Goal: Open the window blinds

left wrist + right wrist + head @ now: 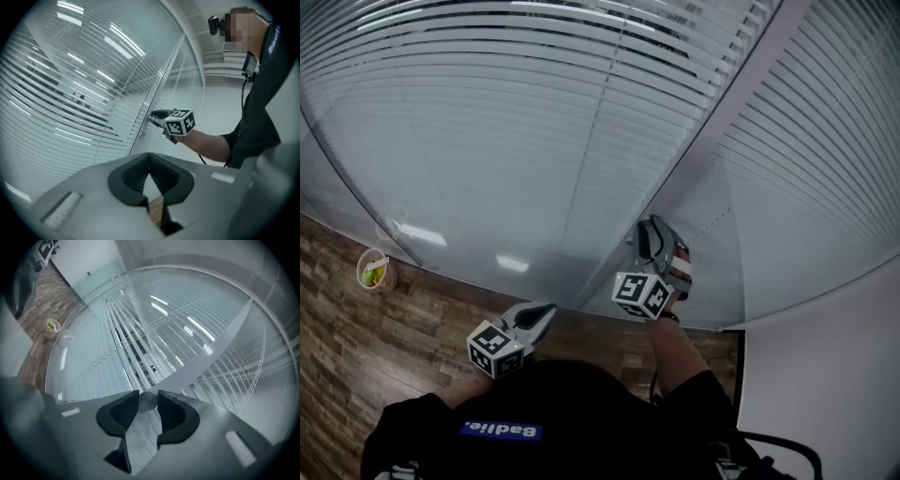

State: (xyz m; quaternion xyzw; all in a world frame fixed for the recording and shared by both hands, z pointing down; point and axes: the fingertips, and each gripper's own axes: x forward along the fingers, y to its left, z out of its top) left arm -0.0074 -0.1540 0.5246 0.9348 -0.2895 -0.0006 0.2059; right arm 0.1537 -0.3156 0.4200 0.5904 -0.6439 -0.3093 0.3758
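Note:
White slatted blinds (pixel 534 141) hang behind glass panes, their slats tilted nearly flat against the glass. A pale frame post (pixel 694 178) divides two panes. My right gripper (pixel 656 230) reaches to that post, and in the right gripper view its jaws (pixel 148 401) press on a small round grey knob (pixel 148 399) from both sides. From the left gripper view the same right gripper (pixel 157 115) shows at the post, marker cube toward me. My left gripper (pixel 546 311) hangs low by the glass base with its tips together and nothing between them (pixel 149 168).
A wood-plank floor (pixel 356 347) runs along the glass wall. A small paper cup (pixel 375 272) with something green in it stands on the floor at the left. A white wall (pixel 825 375) closes the right side. The person's dark-sleeved body fills the bottom of the head view.

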